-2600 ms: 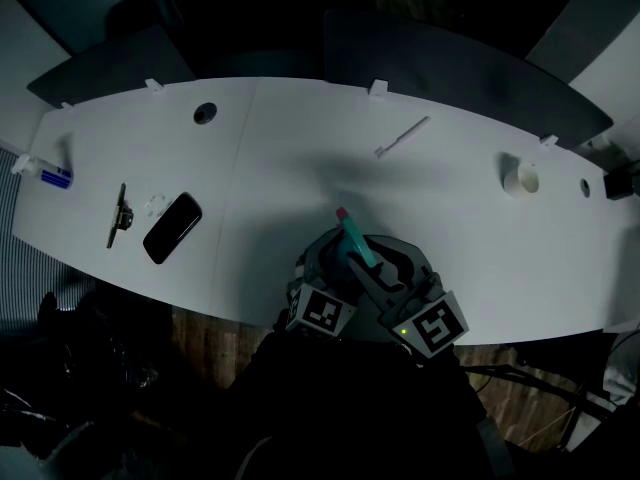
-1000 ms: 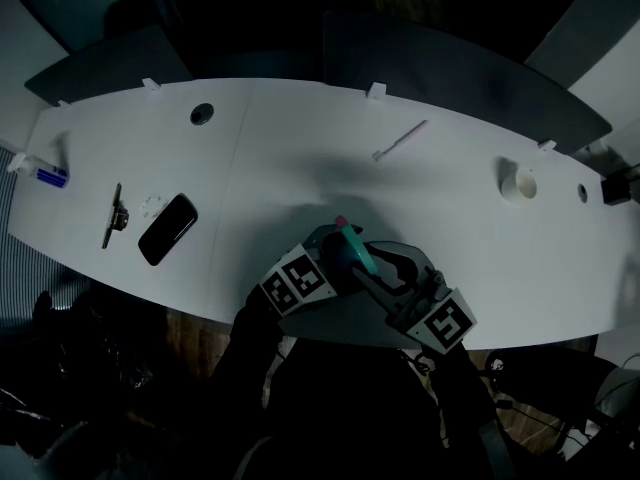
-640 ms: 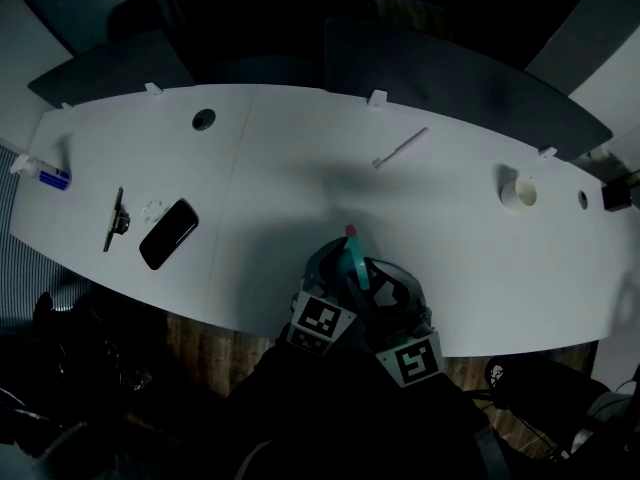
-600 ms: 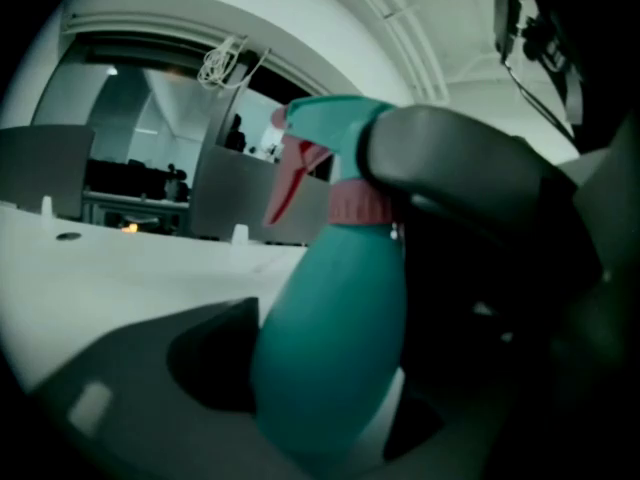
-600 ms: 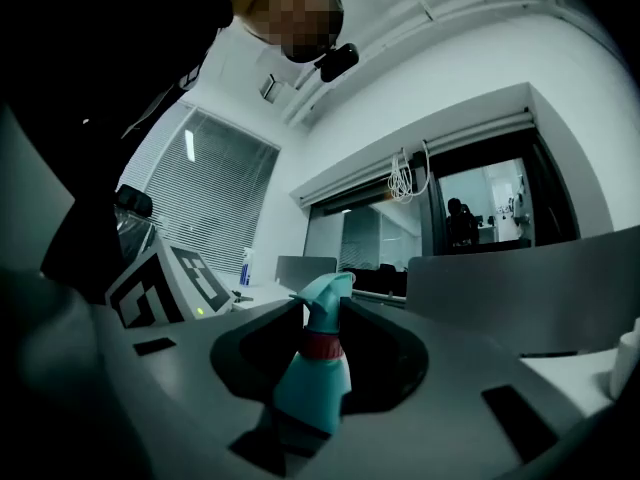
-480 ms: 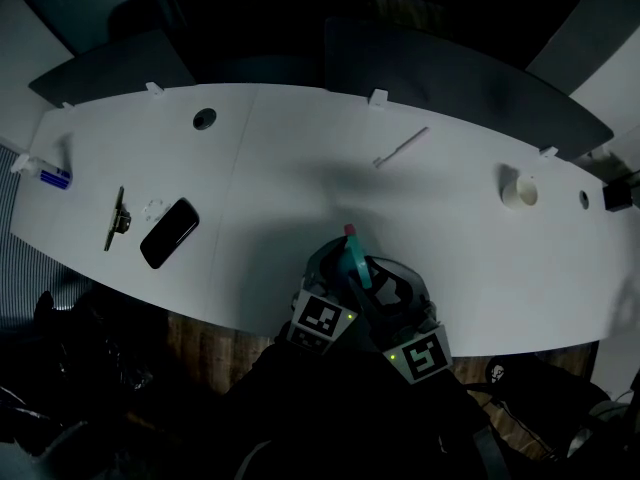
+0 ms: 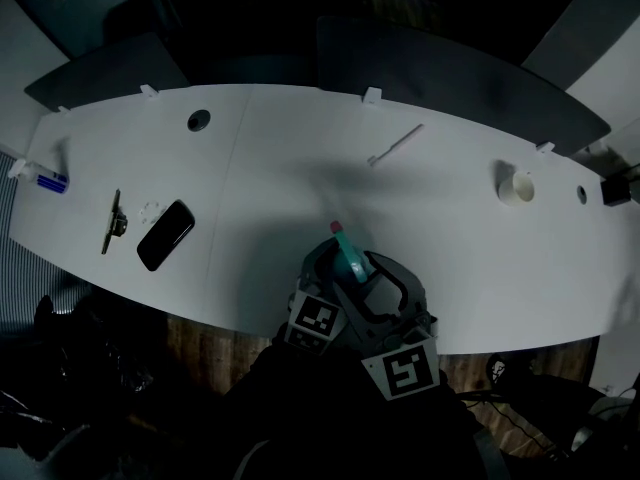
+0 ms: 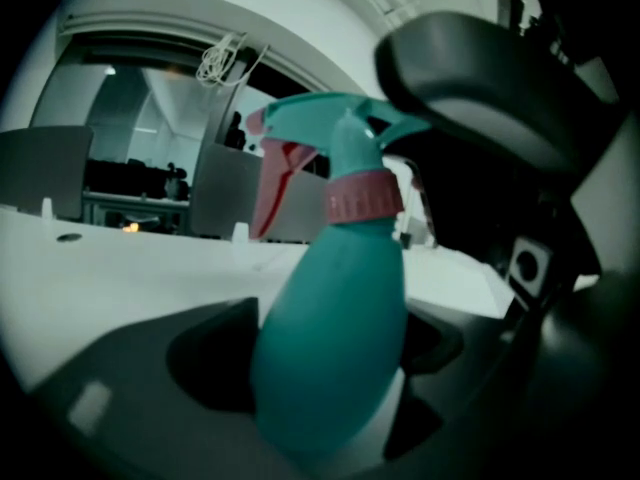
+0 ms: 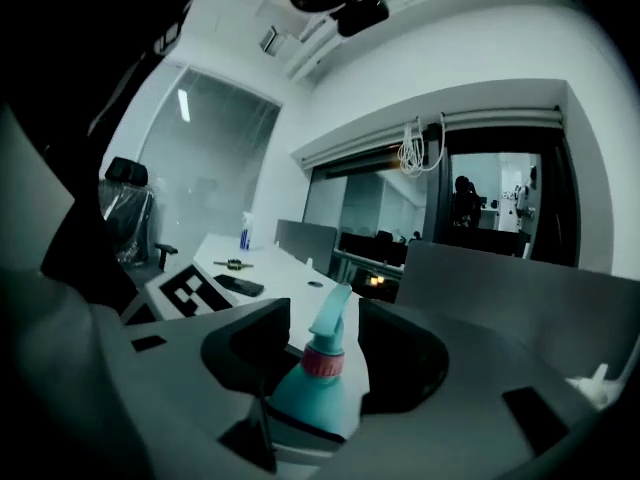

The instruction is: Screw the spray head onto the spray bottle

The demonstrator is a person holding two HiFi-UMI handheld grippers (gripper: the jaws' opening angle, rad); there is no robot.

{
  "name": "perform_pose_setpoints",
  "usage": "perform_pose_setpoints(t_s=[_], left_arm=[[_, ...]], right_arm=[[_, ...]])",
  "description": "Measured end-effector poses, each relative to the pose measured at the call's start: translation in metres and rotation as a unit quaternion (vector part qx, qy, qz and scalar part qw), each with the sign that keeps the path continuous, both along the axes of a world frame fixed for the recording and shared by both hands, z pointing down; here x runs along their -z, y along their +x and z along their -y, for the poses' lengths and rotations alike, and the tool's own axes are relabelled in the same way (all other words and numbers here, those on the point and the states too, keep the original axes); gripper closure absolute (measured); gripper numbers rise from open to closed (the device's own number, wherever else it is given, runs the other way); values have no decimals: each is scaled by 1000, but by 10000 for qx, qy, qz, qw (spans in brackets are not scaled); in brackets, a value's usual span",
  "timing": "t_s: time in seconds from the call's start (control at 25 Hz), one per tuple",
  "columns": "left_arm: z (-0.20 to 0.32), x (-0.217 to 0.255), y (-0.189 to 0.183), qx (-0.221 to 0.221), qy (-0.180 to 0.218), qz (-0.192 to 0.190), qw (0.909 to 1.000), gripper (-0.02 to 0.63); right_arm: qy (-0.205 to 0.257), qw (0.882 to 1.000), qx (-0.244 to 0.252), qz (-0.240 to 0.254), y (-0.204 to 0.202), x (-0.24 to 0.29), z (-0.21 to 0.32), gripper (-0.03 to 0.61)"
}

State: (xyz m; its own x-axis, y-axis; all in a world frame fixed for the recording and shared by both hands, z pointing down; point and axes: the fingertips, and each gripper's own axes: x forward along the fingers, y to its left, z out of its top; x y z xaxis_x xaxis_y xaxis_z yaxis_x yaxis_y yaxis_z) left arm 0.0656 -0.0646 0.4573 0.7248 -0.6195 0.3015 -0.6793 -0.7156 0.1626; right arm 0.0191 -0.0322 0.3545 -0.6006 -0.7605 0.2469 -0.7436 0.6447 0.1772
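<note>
A teal spray bottle with a teal spray head and pink collar stands tilted at the table's near edge. My left gripper is shut on the bottle's body, which fills the space between its pads. In the right gripper view the spray head and collar sit between the jaws of my right gripper. Those jaws have just been opening, and a gap shows on both sides of the head. Both grippers crowd together in the head view, the left gripper beside the right gripper.
On the white table lie a black phone, a thin metal tool and a blue-and-white item at left. A white stick lies at the back and a white roll at right. Dark panels stand behind.
The right gripper's jaws have spread away from the spray head, and its marker cube has swung lower in the head view. The left gripper still holds the bottle, rolled back from its earlier tilt.
</note>
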Motion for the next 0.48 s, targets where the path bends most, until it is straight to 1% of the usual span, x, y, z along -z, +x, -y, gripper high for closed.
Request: perform_pose_setpoints(t_s=[0.08, 0.2, 0.32, 0.36, 0.44, 0.48], left_arm=[[0, 0, 1, -4, 1, 23, 10000, 215], [-1, -1, 2, -4, -9, 18, 10000, 215], [-1, 0, 2, -15, -14, 23, 10000, 215], [-1, 0, 2, -19, -20, 22, 10000, 215], [-1, 0, 2, -26, -22, 17, 10000, 215], [-1, 0, 2, -27, -17, 12, 10000, 215]], right_arm=[[-124, 9997, -99, -200, -3, -4, 13, 385], [-631, 9975, -59, -305, -6, -4, 23, 387], [-1145, 9904, -44, -776, -7, -8, 24, 387], [-1216, 9885, -23, -897, -8, -10, 24, 387], [-1280, 9871, 29, -958, -10, -11, 23, 388], [-1289, 9869, 42, -968, -10, -10, 22, 428]])
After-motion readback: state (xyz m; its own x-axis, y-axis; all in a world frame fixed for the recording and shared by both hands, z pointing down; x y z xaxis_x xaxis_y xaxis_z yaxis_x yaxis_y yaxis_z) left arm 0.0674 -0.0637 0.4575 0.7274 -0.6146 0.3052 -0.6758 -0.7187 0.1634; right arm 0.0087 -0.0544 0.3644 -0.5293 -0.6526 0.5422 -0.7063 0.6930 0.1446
